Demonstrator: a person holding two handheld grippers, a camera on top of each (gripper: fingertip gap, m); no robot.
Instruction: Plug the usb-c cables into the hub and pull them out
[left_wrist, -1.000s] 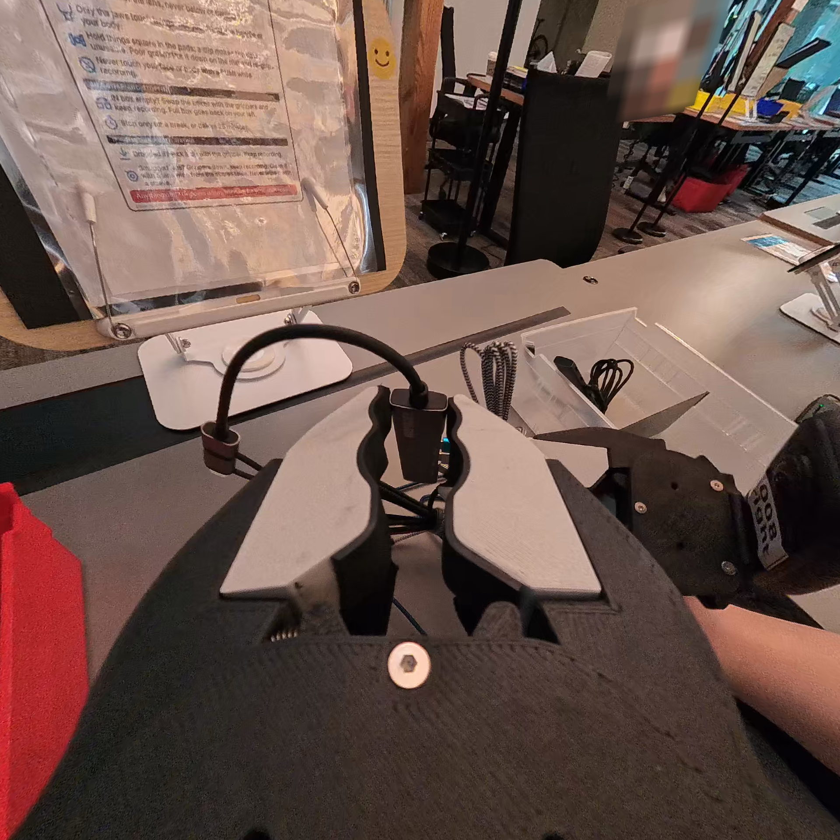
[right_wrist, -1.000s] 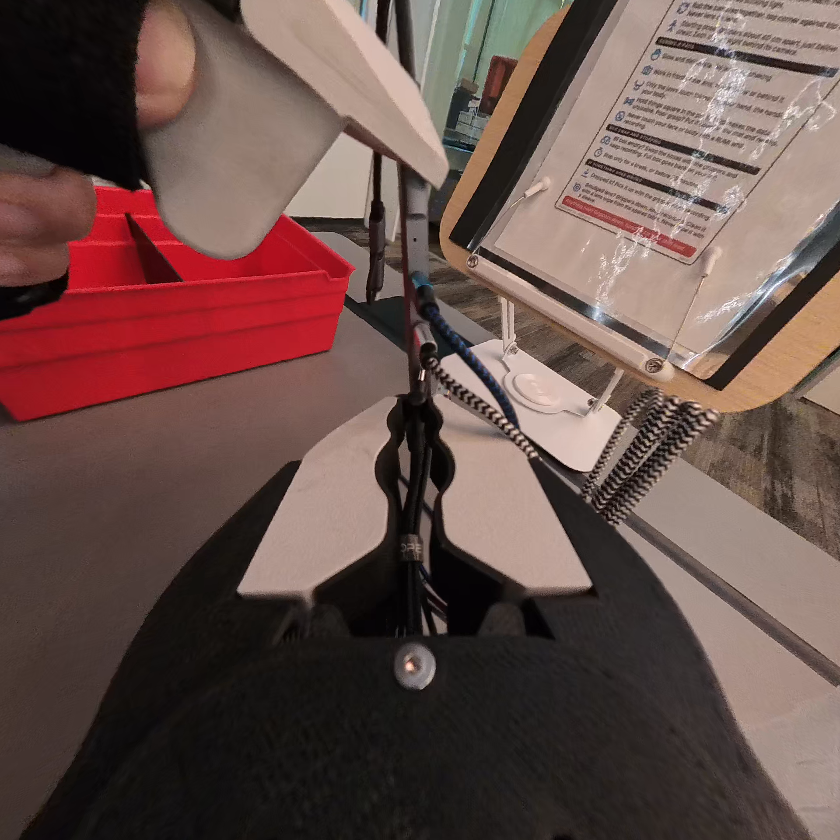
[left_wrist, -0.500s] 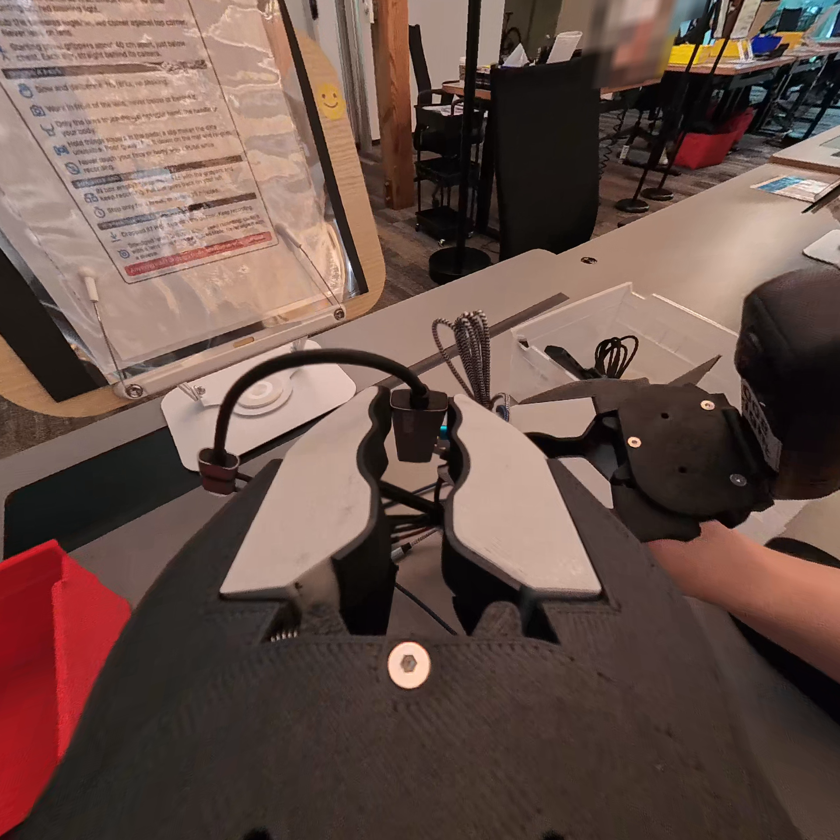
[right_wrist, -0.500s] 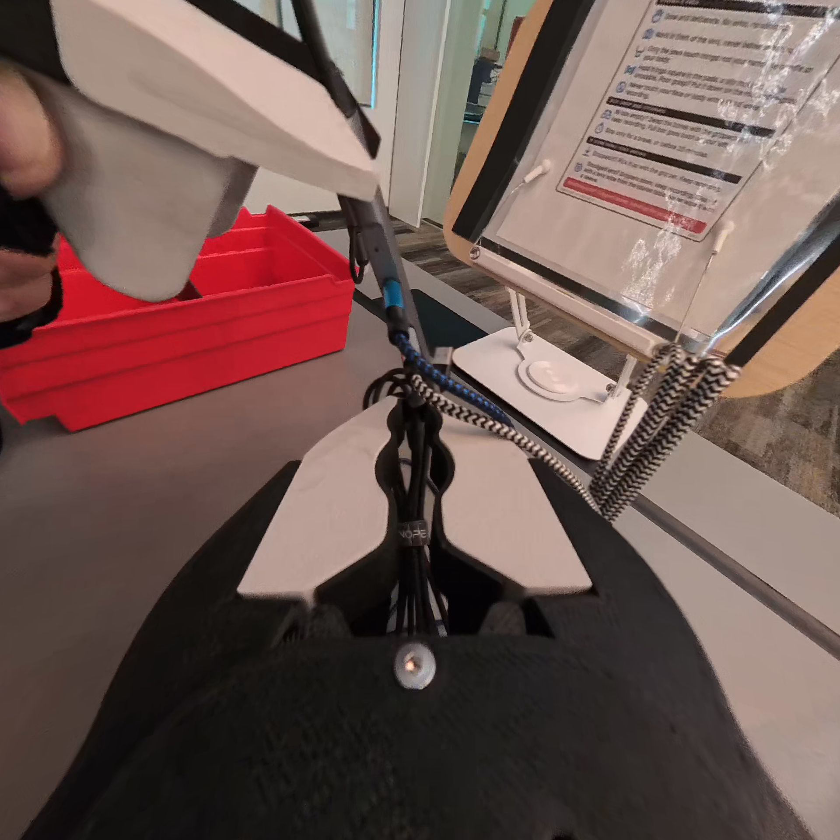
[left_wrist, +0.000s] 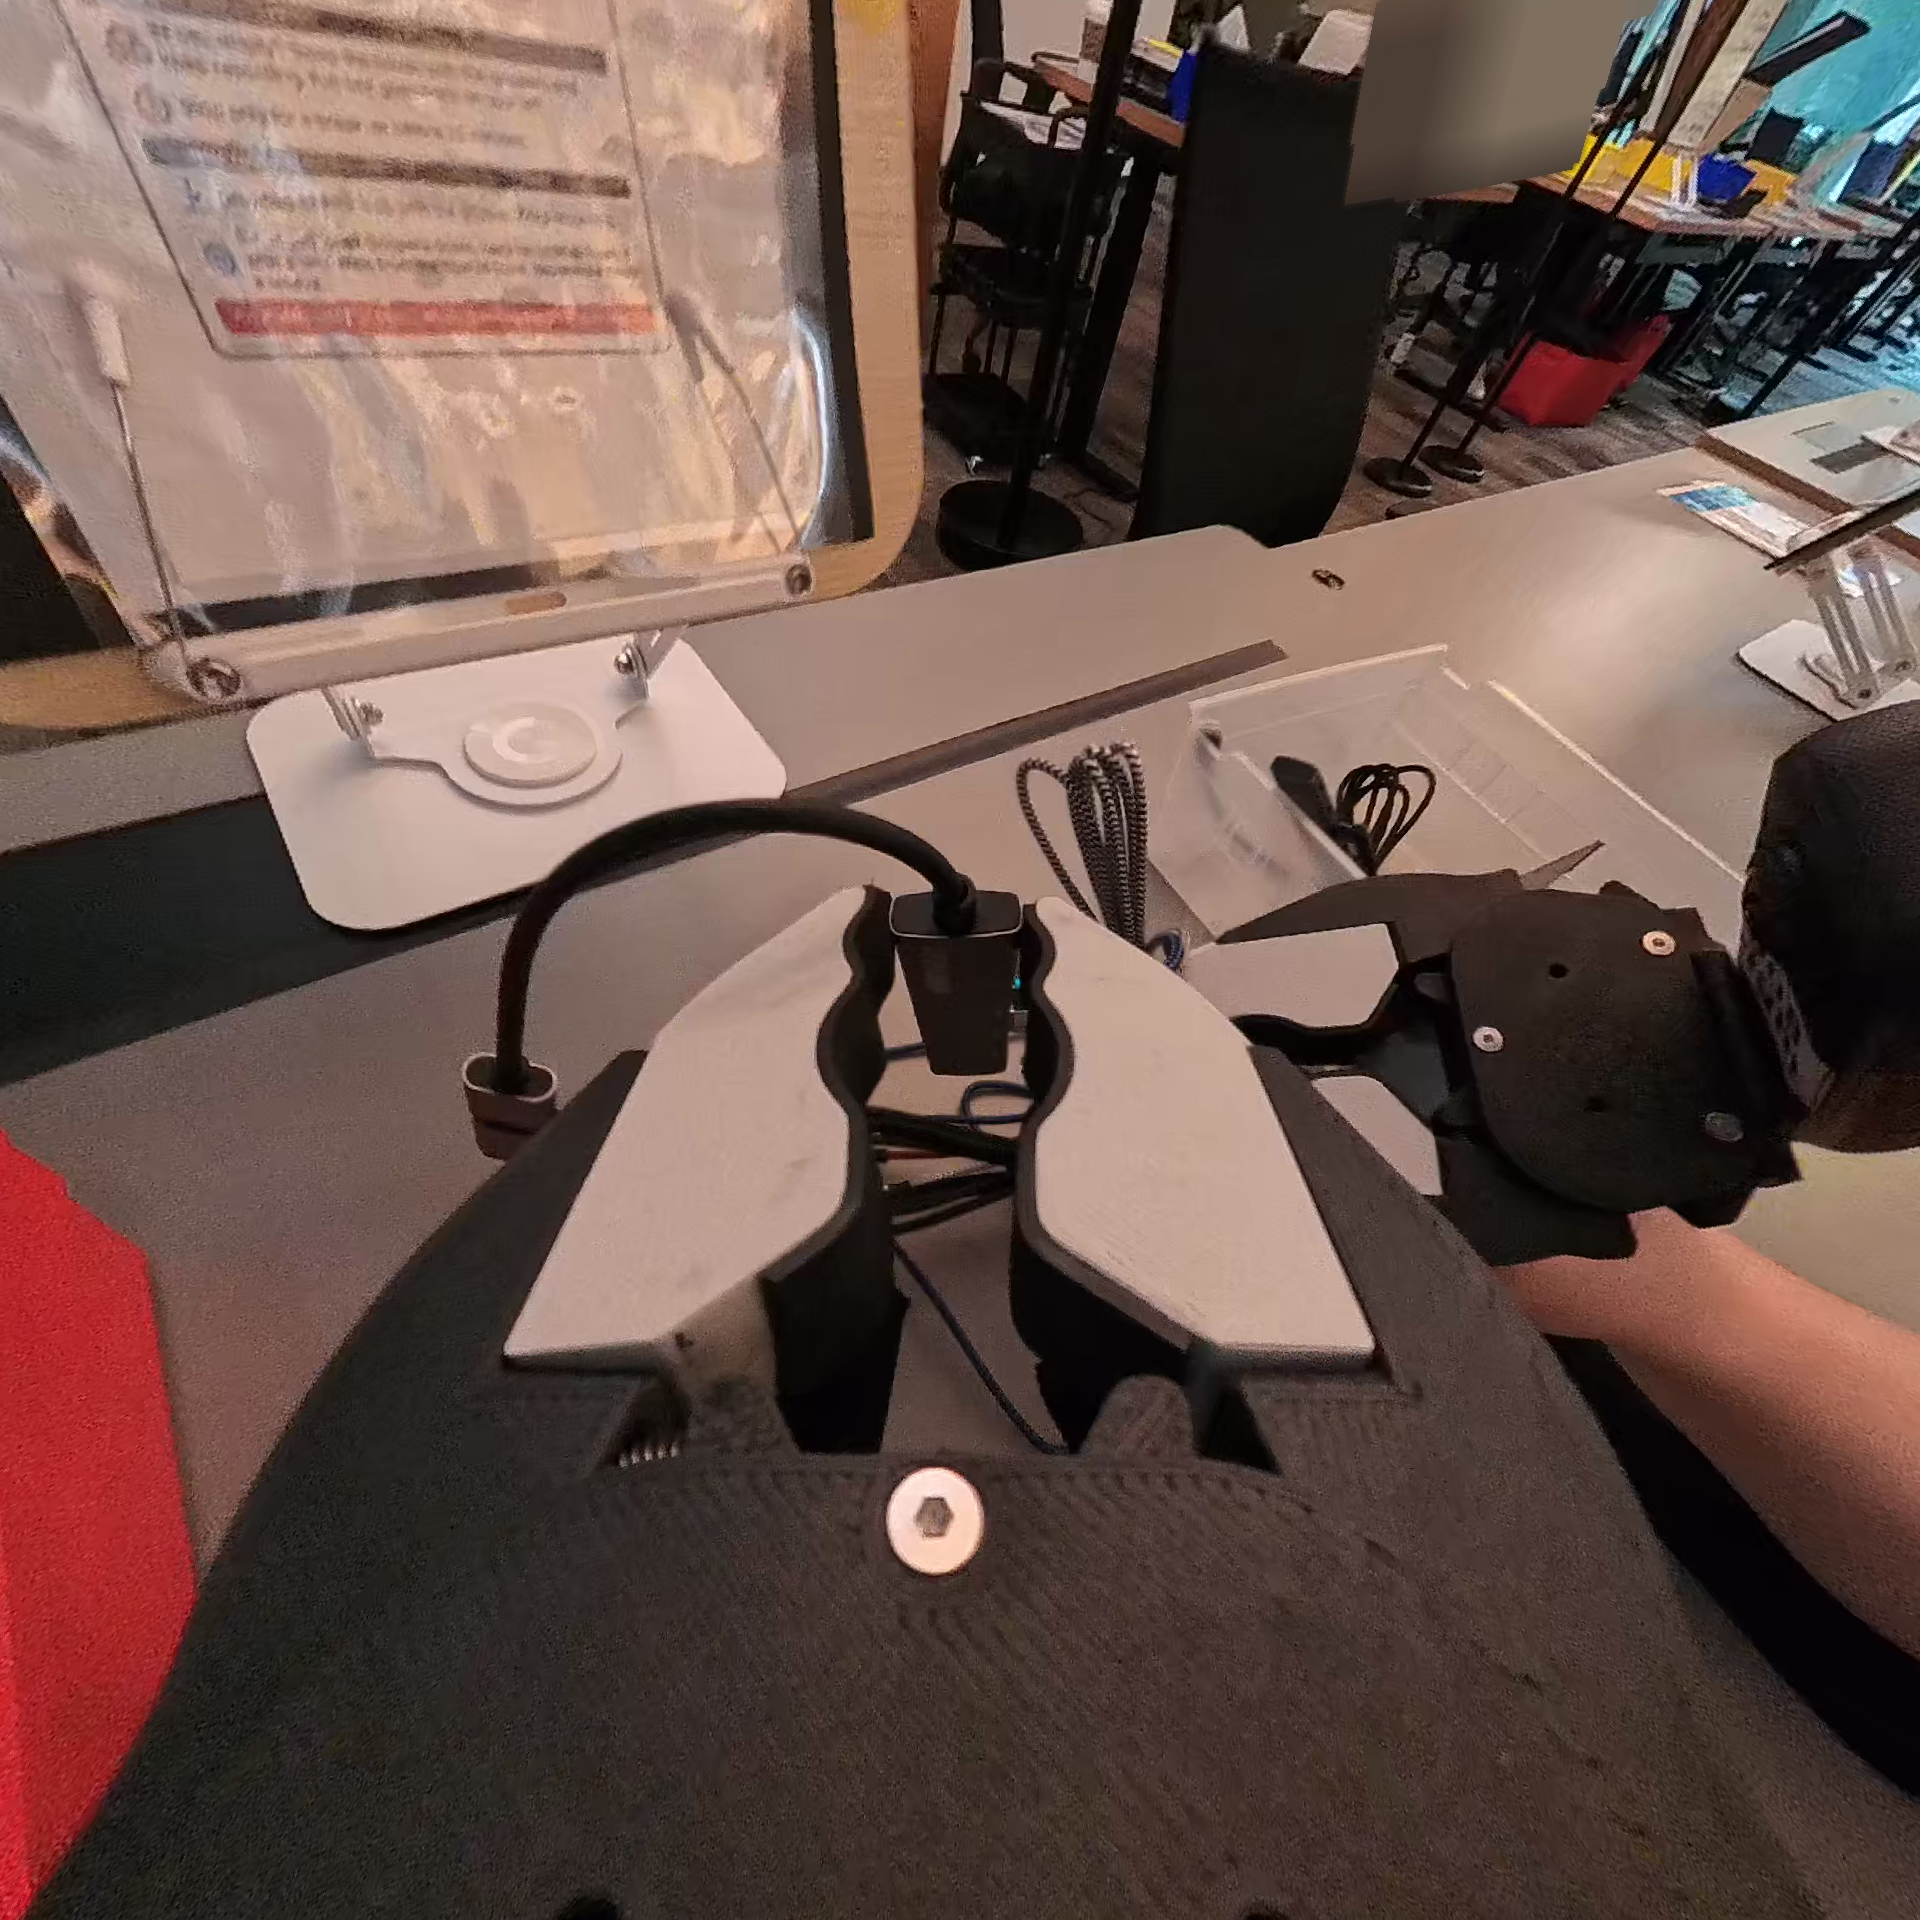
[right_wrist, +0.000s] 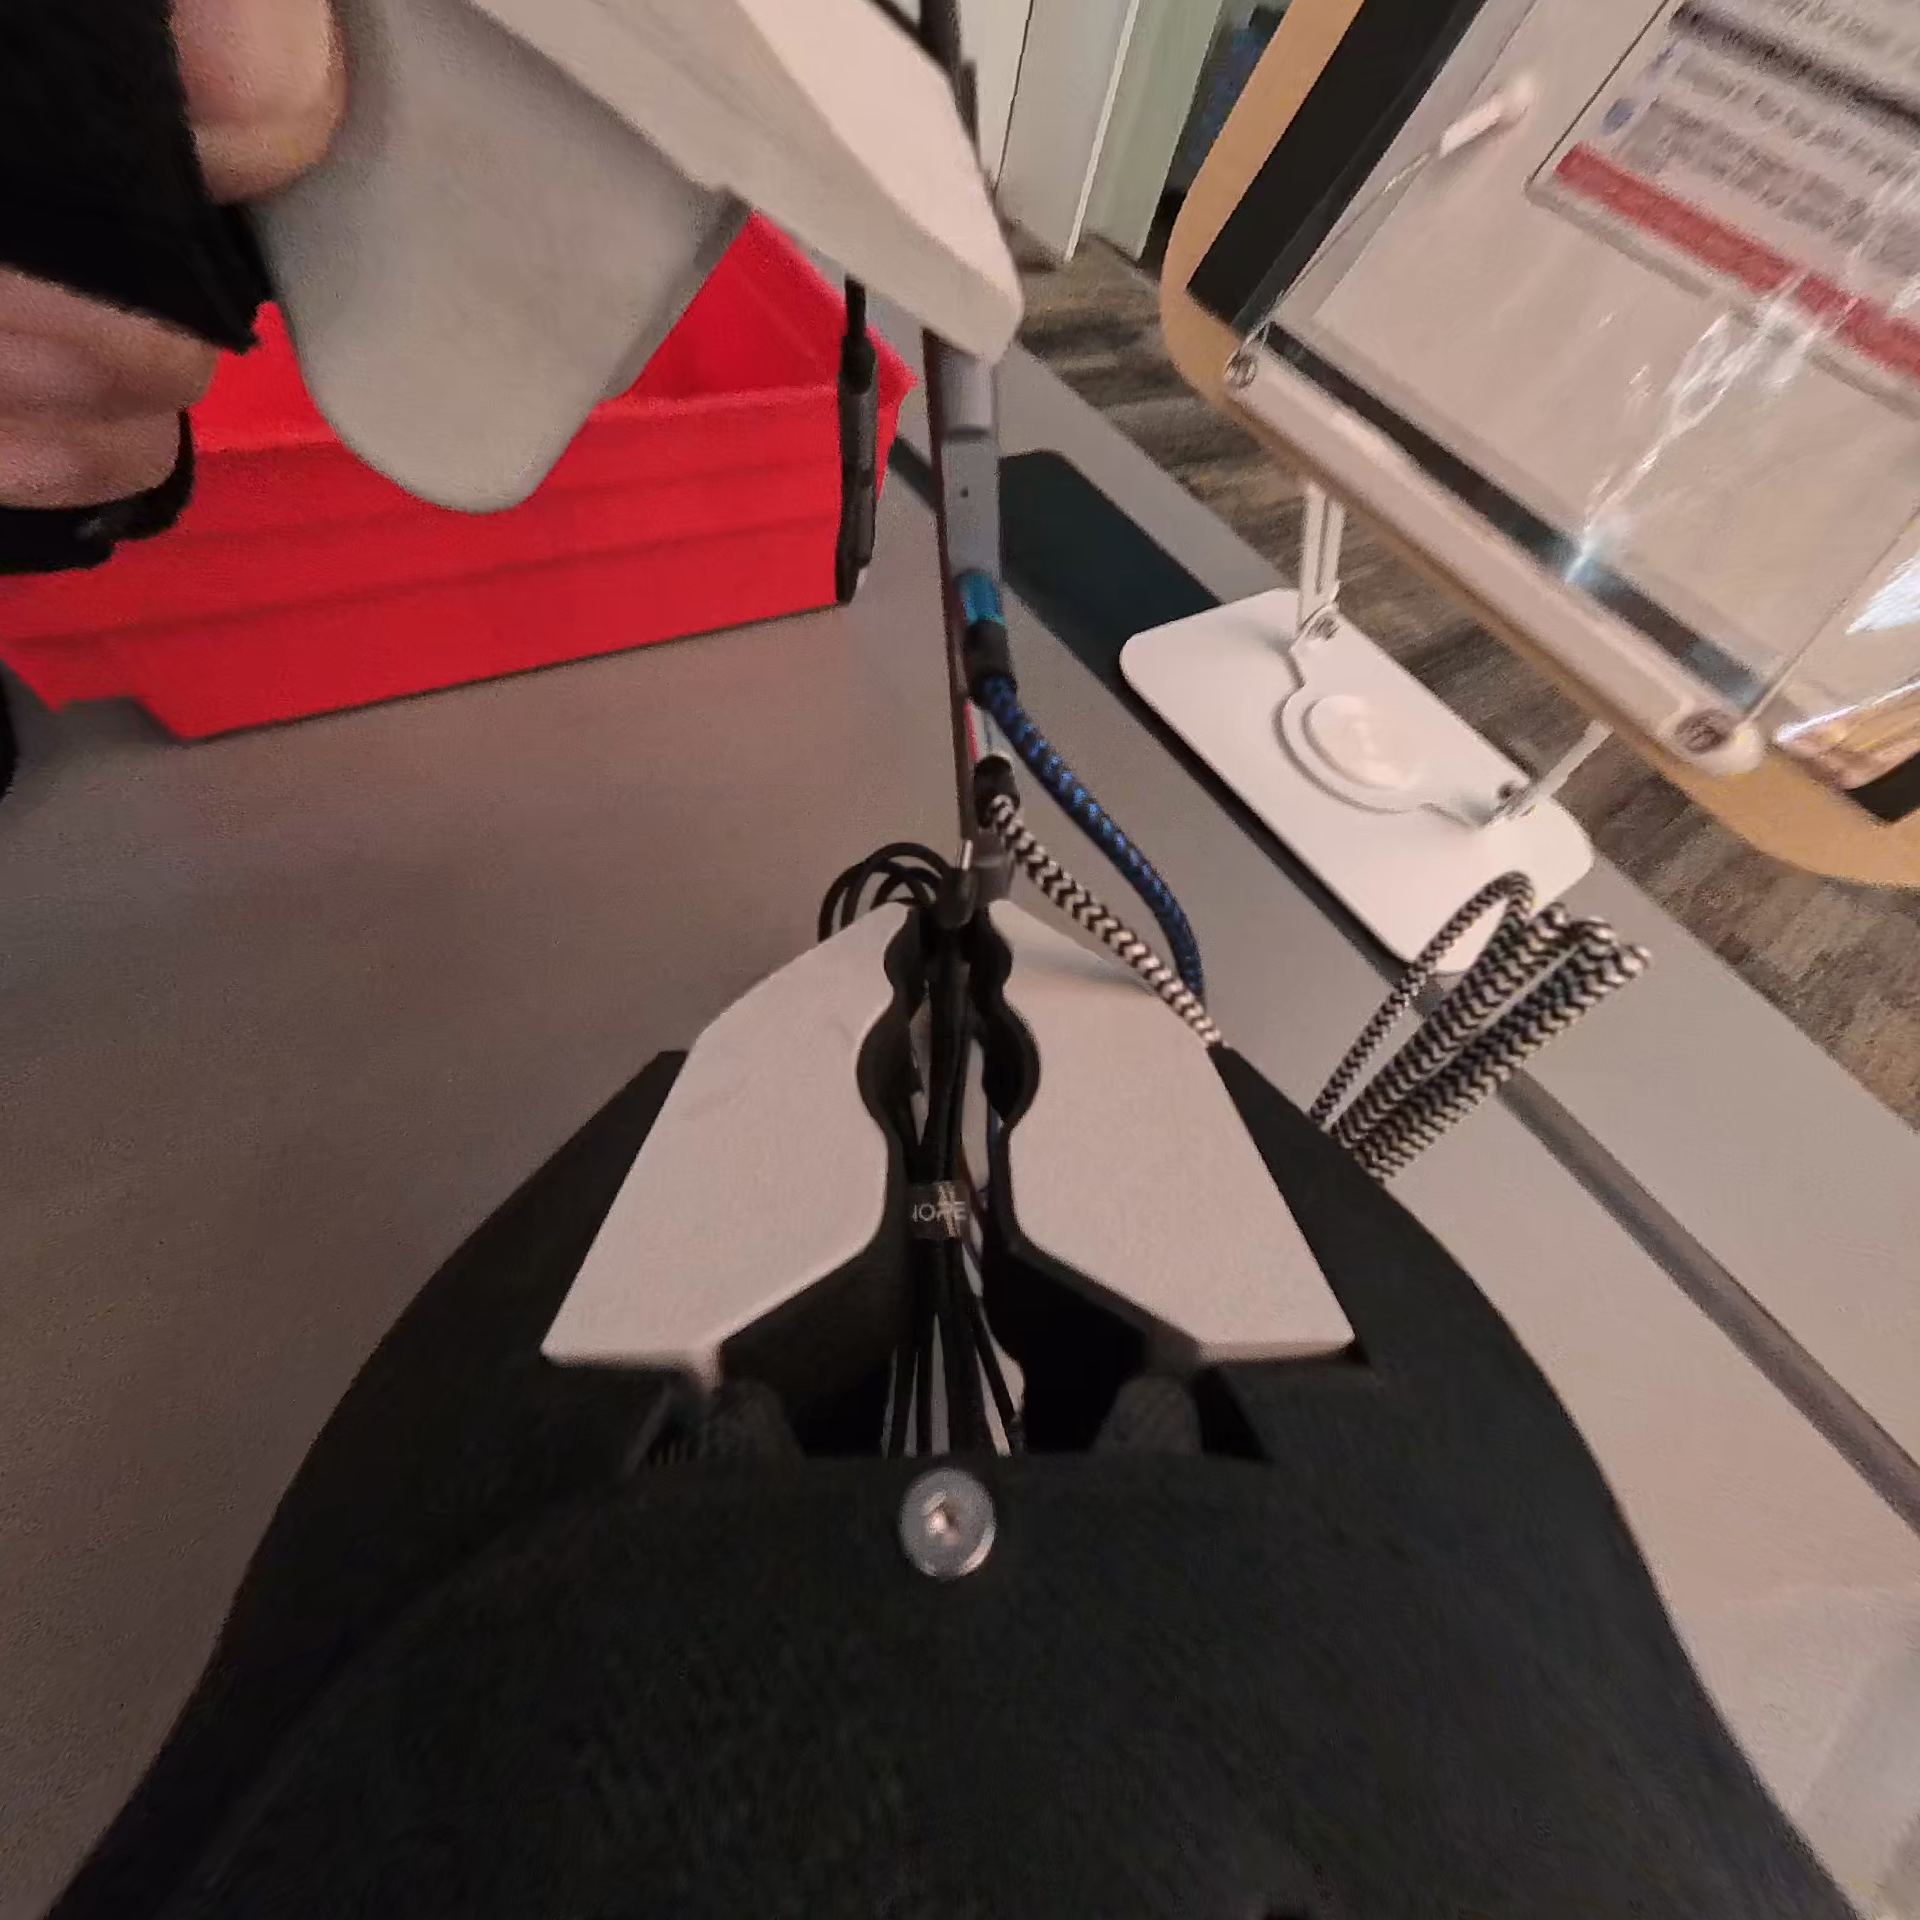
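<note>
In the left wrist view my left gripper (left_wrist: 951, 920) is shut on the dark grey hub (left_wrist: 951, 997) and holds it above the table. The hub's own black lead (left_wrist: 717, 831) loops left to its plug (left_wrist: 509, 1091). My right gripper (left_wrist: 1247, 977) is close on the right. In the right wrist view my right gripper (right_wrist: 951, 930) is shut on a black usb-c cable (right_wrist: 940, 1216); its plug (right_wrist: 971, 862) sits just under the hanging hub (right_wrist: 966, 416). A blue braided cable (right_wrist: 1081, 821) is plugged into the hub. A black-and-white braided cable (right_wrist: 1091, 920) hangs beside it.
A red bin (right_wrist: 416, 582) stands on the grey table at the left. A sign holder on a white base (left_wrist: 509, 769) stands at the back. A clear tray (left_wrist: 1455, 748) with a black cable lies at the right. A coiled black-and-white cable bundle (left_wrist: 1091, 821) lies beside it. The left gripper's tips are roughly 9 cm from the right gripper's.
The hub, tilted half a second ago, hangs nearly upright again over my right gripper. Both grippers keep their hold.
</note>
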